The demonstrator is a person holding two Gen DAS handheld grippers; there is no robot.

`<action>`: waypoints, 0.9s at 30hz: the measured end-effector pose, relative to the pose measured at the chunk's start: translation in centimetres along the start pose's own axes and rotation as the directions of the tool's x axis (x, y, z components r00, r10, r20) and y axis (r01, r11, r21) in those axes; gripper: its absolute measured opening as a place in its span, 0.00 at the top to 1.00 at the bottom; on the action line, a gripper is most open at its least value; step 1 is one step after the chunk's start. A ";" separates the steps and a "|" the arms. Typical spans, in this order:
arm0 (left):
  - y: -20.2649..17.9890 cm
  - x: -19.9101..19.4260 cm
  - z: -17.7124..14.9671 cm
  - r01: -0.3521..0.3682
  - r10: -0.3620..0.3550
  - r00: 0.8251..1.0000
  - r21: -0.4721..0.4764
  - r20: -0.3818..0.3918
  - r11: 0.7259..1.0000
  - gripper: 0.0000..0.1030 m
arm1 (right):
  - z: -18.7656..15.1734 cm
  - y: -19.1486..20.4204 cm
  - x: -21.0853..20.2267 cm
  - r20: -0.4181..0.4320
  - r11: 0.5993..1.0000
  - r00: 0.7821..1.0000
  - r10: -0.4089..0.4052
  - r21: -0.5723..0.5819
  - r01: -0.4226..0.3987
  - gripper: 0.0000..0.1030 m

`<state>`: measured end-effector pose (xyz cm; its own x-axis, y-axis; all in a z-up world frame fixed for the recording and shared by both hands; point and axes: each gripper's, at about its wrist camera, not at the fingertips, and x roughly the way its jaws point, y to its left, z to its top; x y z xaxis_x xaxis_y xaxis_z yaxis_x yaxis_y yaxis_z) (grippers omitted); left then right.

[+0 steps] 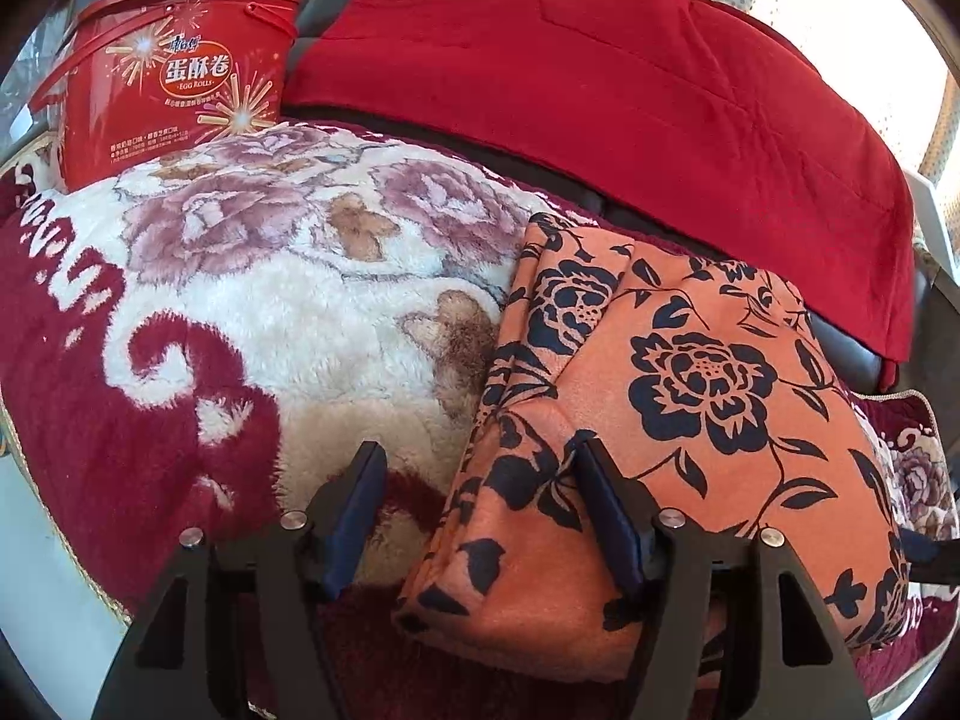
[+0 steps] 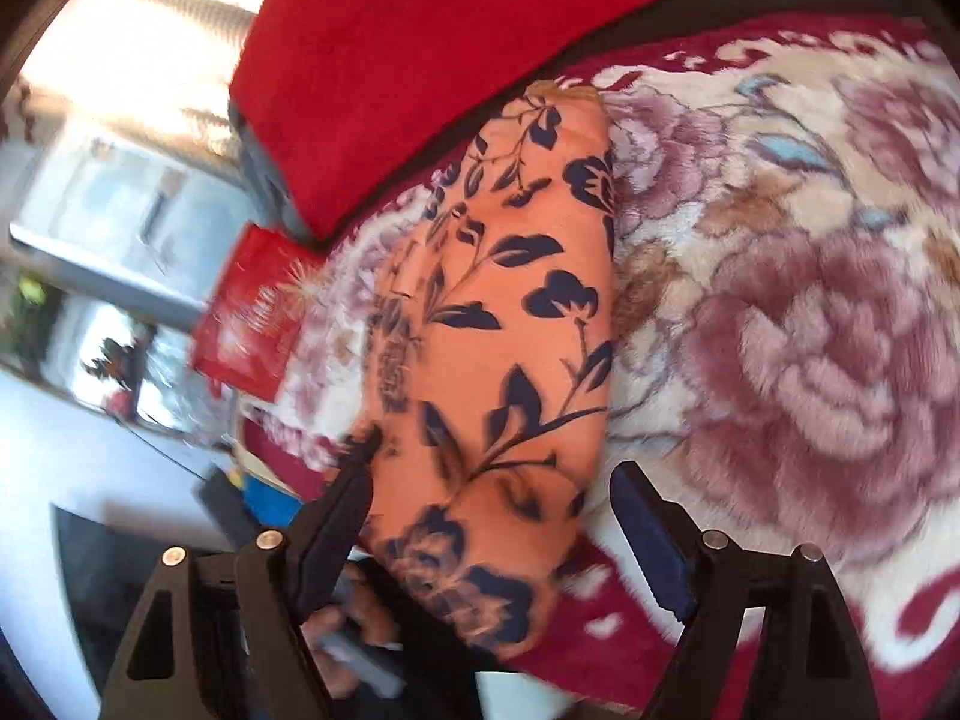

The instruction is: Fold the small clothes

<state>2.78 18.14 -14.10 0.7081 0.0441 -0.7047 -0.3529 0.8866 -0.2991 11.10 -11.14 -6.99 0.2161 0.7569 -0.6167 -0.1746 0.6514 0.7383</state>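
Closest to me, my left gripper (image 1: 480, 516) has its fingers spread wide, the right-hand finger (image 1: 606, 516) resting on the near edge of the folded orange floral garment (image 1: 690, 396) while the other hangs over bare blanket; nothing is pinched. My right gripper (image 2: 498, 516) is spread too, and the same garment (image 2: 498, 330) runs up between its fingers. That view is smeared with motion blur, so I cannot tell whether either finger touches the cloth. Dark shapes below its left finger are too blurred to name.

The garment is a thick, soft bundle, orange with navy flowers, folded into a rough rectangle. It lies on a plush fleece blanket (image 1: 252, 300) patterned with mauve roses on cream and a maroon border.

Further back, a red egg-roll tub (image 1: 174, 84) stands on the blanket's far corner. Behind everything lies a red quilted cover (image 1: 600, 72), partly cut off by the frame.
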 end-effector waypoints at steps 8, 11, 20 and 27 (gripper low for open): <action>0.4 -0.2 0.2 0.020 -0.020 1.000 -0.009 -0.007 1.000 0.35 | -2.0 1.6 3.4 -0.025 0.994 1.000 -0.004 -0.112 0.001 0.15; 1.0 -1.4 0.4 0.035 -0.034 0.999 -0.032 0.032 0.999 0.35 | -1.6 2.4 1.7 0.000 0.993 1.000 -0.002 -0.122 0.002 0.15; -0.9 -2.6 0.0 0.107 -0.112 0.991 0.072 0.069 0.992 0.35 | -1.8 -4.3 -1.3 0.041 0.995 0.994 -0.099 0.039 0.097 0.15; -1.7 -0.2 -0.4 0.086 -0.085 0.996 0.080 -0.015 0.993 0.29 | -1.2 -4.9 2.3 -0.004 0.997 0.999 -0.043 0.057 0.043 0.14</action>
<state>3.01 16.42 -13.70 0.7264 -0.0383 -0.6862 -0.2409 0.9209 -0.3065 11.31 -12.52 -12.37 0.2194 0.7287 -0.6488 -0.1099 0.6792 0.7257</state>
